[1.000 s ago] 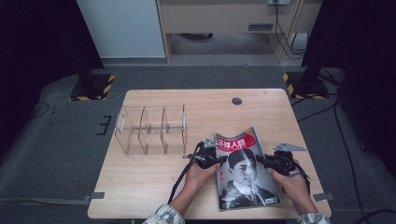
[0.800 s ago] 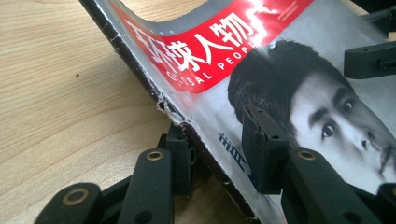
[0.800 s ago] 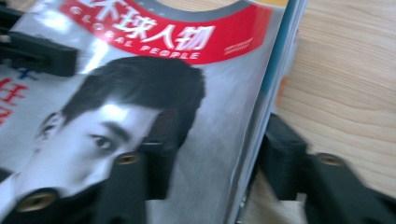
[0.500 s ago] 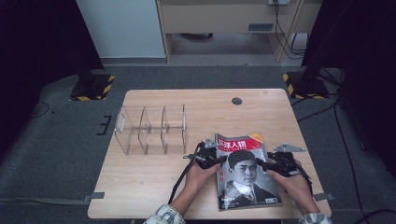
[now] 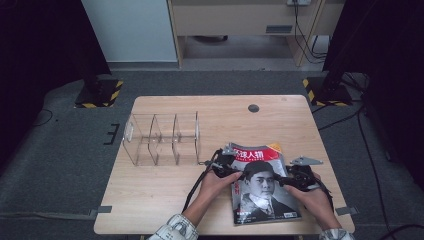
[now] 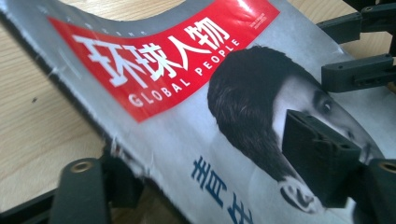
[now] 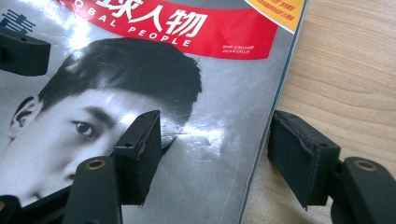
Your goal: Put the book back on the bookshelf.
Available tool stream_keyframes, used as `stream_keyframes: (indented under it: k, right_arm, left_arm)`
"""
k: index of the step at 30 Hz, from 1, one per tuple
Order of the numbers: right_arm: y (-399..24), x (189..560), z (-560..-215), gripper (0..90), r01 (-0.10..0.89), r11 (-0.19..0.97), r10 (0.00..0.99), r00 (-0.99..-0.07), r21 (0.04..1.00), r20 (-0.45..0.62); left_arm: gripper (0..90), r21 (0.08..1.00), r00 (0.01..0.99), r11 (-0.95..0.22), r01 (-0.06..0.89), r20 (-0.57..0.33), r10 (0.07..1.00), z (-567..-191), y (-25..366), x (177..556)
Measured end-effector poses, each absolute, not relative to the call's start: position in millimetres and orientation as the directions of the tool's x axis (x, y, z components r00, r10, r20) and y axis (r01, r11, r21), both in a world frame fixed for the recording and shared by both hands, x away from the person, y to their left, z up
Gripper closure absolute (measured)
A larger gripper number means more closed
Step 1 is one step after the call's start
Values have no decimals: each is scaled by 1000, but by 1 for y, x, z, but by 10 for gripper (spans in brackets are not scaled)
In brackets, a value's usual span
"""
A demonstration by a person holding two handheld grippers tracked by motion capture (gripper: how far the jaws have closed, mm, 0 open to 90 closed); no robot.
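A light wooden bench carries a clear plastic divider rack near its left edge; the rack's compartments hold nothing. A magazine with a red title band and a portrait cover lies flat near the bench's front right corner. Both forearms come in over the front edge, the hands lying low at either side of the magazine. The left gripper sits at the magazine's left edge; its fingers have just been opening and now stand released, one above the cover, one below the edge. The right gripper sits at the right edge, its fingers also released, spread to either side of that edge without pressing it.
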State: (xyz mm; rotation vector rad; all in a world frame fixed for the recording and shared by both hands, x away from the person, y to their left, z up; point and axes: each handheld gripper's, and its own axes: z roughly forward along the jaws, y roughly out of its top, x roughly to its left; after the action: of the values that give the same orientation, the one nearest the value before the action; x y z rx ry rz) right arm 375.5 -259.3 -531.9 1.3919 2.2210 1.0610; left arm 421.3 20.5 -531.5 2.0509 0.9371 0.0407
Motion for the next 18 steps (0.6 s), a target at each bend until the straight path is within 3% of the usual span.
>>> stream_keyframes:
  k: [4,14,18]
  right_arm:
    - [-259,375,-532,353,638,257,868,-482,726,116]
    - [-251,369,-532,342,637,260,868,-483,726,113]
    - [-246,366,-532,324,628,271,870,-484,729,93]
  left_arm:
    - [193,710,701,-314,631,-348,622,-533,21,432]
    - [34,696,714,-359,622,-316,625,-531,10,441]
    - [76,698,711,-370,612,-281,645,-531,9,442]
